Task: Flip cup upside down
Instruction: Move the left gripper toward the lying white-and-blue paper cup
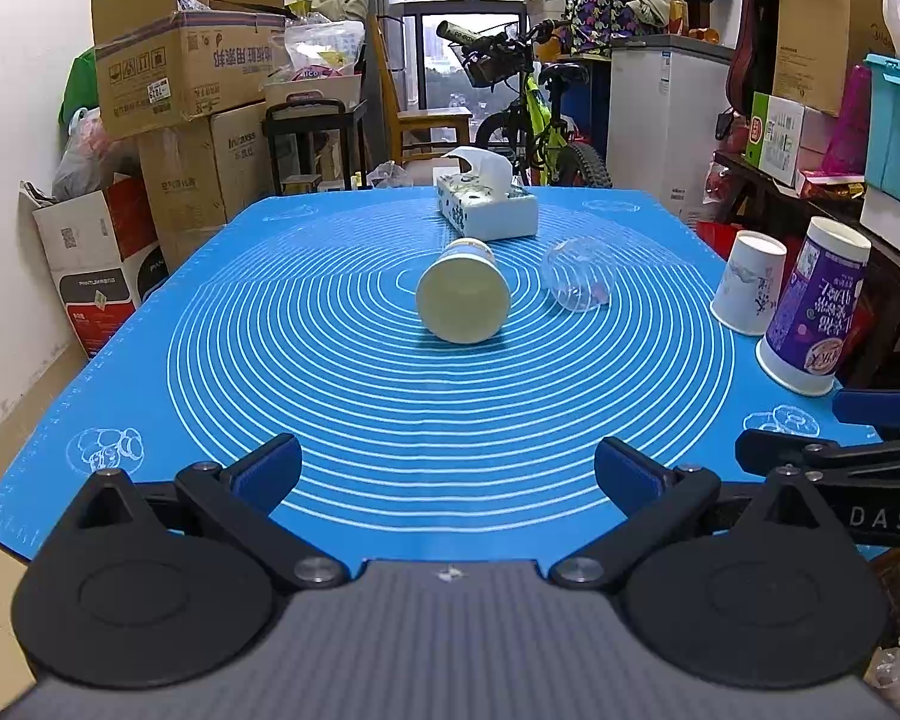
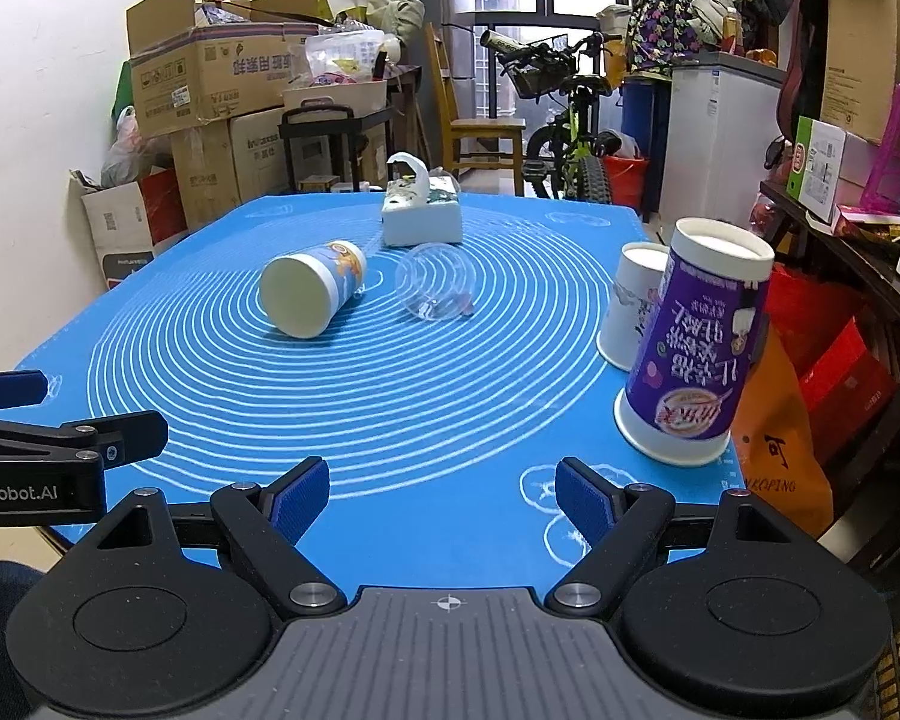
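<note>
Left tongs (image 1: pixel 447 474) stand with jaws wide apart over the near edge of the blue mat (image 1: pixel 210 372), gripping nothing. The right tongs (image 1: pixel 810 429) enter at the right edge; their jaw spacing cannot be judged. A cream paper cup (image 1: pixel 463 291) lies on its side at mat centre, base toward the camera. Just to its right, a clear plastic cup (image 1: pixel 576 276) also lies on its side. A tissue box (image 1: pixel 489 210) sits beyond them. At far right, a white cup (image 1: pixel 750 282) and a purple cup (image 1: pixel 813 315) stand inverted, side by side.
</note>
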{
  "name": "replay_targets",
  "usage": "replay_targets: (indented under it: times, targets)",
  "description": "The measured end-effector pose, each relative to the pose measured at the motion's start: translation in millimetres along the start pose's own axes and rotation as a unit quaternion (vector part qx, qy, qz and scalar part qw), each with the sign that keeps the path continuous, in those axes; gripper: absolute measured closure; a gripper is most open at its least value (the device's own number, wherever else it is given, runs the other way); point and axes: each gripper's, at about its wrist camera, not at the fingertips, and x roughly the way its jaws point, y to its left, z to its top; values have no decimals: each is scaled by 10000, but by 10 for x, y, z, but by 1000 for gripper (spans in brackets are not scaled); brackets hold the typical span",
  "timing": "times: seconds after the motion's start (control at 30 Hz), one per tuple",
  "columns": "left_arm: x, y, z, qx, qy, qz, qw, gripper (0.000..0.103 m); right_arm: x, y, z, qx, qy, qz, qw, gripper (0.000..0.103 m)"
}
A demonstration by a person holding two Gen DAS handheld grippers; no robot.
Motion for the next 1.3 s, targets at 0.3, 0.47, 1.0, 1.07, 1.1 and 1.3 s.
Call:
replay_targets:
  times: [0.3,0.47,1.0,1.07,1.1,1.3]
  targets:
    - [156,70,321,-72,-88,37,9999,1,126,-17,337,-10,-296,-22,9996,18]
    - [381,86,564,9,-142,108,9998,1,286,-72,554,62,-406,-34,9992,18]
    - [1506,12,1021,131,530,52,9985,0,1116,-216,1201,191,-395,-494,9978,18]
    - [1655,-4,1013,164,696,65,9974,1,1233,-243,1216,232,-320,-546,9977,18]
    - [1724,2,1004,151,778,65,9968,1,1295,-254,1215,260,-262,-549,9978,18]
    - [2000,68,958,39,1187,-12,9929,3,1465,-272,1170,279,-116,-552,9980,18]
